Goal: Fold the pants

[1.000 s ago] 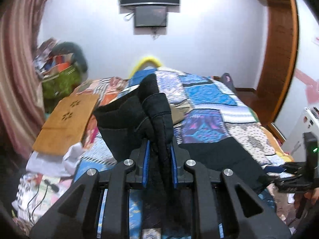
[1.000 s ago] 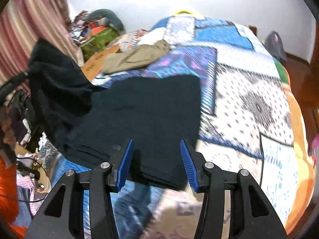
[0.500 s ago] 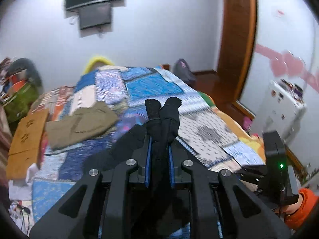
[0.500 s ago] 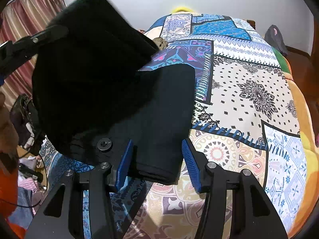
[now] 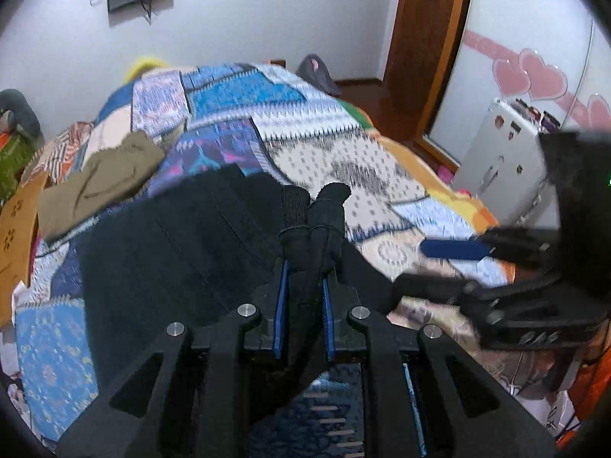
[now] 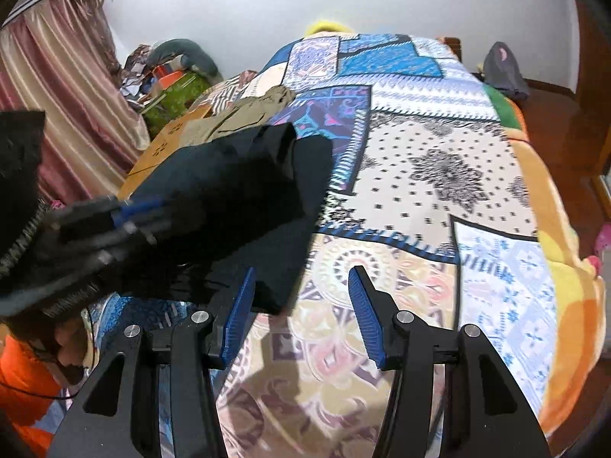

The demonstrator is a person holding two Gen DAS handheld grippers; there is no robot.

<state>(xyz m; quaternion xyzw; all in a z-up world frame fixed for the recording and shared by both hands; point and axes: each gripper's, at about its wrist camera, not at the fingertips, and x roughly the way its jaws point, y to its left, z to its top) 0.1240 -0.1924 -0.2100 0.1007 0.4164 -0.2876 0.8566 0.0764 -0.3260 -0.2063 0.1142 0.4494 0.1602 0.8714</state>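
Black pants [image 5: 172,252] lie across the patchwork bedspread [image 5: 382,175], partly folded over themselves. My left gripper [image 5: 303,267] is shut on a bunched end of the pants, which sticks up past the blue pads. In the right wrist view the left gripper [image 6: 126,213] is a blur at the left, holding that fabric low over the pants [image 6: 236,191]. My right gripper [image 6: 301,290] stands open just above the bedspread. The near corner of the pants lies by its left finger and nothing is between the pads. From the left wrist view it [image 5: 439,267] is at the right, beside the pants.
An olive garment [image 5: 103,179] lies on the bed's far left beside a wooden board [image 5: 15,229]. A white appliance [image 5: 504,160] stands right of the bed. A dark bag [image 6: 504,68] sits on the floor at the far right, a striped curtain [image 6: 57,95] hangs left.
My left gripper has carried the bunched pants end across to the right and down, laying it over the spread part. The right gripper slid slightly right, off the pants' edge.
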